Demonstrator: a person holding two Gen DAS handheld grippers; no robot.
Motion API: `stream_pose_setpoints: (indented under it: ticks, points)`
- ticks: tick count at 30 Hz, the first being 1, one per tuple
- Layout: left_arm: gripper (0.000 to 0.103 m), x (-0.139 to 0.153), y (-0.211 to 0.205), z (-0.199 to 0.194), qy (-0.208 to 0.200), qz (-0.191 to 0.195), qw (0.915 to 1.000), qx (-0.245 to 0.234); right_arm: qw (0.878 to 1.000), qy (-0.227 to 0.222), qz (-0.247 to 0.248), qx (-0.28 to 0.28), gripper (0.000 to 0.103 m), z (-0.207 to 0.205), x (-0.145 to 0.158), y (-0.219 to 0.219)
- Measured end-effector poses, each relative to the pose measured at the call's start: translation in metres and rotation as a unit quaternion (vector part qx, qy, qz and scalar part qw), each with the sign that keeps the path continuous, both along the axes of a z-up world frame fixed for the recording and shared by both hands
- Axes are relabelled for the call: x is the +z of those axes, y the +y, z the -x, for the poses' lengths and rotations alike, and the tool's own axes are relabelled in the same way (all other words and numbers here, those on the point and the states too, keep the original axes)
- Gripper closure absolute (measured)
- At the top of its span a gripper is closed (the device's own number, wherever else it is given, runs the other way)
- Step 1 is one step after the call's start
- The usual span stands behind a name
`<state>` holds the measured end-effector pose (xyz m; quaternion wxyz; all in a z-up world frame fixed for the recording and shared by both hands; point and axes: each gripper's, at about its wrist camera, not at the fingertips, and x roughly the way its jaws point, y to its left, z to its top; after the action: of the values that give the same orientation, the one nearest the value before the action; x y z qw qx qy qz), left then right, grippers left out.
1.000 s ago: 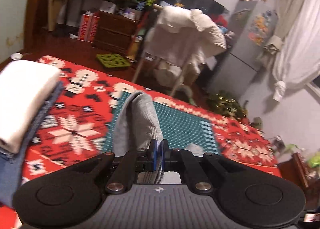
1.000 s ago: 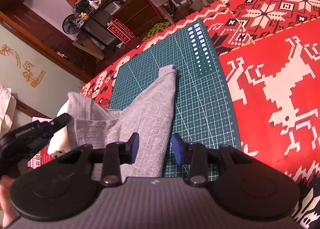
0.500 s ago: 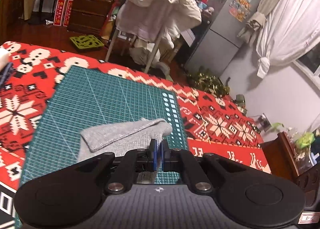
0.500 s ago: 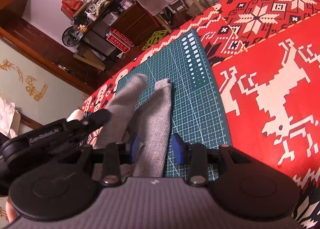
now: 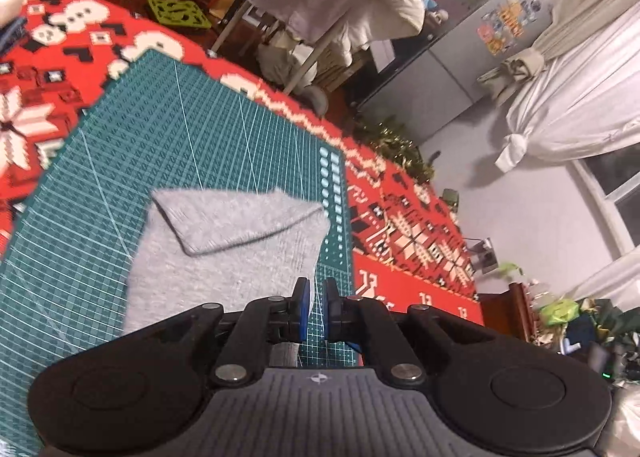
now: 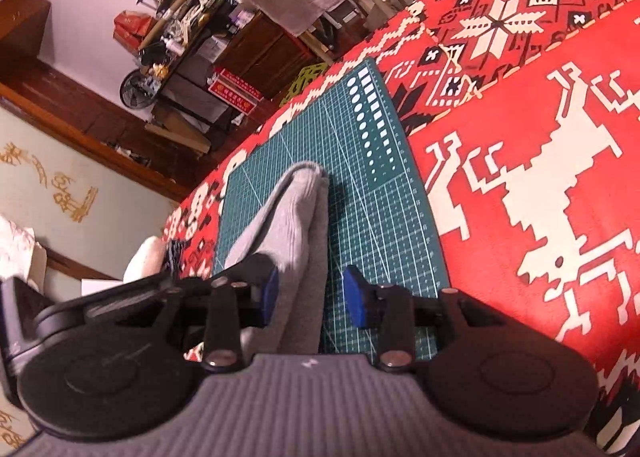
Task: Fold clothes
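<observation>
Your left tongs [image 5: 317, 299], slightly parted, grip nothing at the grey garment's [image 5: 236, 245] right edge, while your right tongs [image 6: 312, 295] gape beside bare green mat [image 6: 384, 217].

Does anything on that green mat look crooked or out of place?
Slightly. The grey garment lies on the green mat with its top flap folded slantwise, not square. Its right corner reaches the mat's printed white marks. Nothing looks spilled or damaged.
</observation>
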<state>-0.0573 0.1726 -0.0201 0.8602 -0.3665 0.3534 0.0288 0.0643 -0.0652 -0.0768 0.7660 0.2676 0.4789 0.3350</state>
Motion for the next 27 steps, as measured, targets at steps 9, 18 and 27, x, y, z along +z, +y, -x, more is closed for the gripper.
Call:
stream_pose_setpoints:
  ticks: [9, 18, 27]
  points:
    - [0.098, -0.005, 0.016, 0.036, 0.017, -0.024, 0.9994, -0.019, 0.999, -0.006, -0.033, -0.021, 0.060, -0.025, -0.002, 0.020]
    - [0.098, -0.022, 0.008, 0.038, 0.027, -0.023, 0.9981, -0.050, 1.000, -0.029, 0.009, 0.001, 0.096, -0.048, -0.010, 0.059]
    - [0.098, -0.029, 0.006, 0.039, 0.036, -0.020, 0.9975, -0.057, 0.999, -0.046, 0.005, 0.001, 0.098, -0.056, -0.011, 0.073]
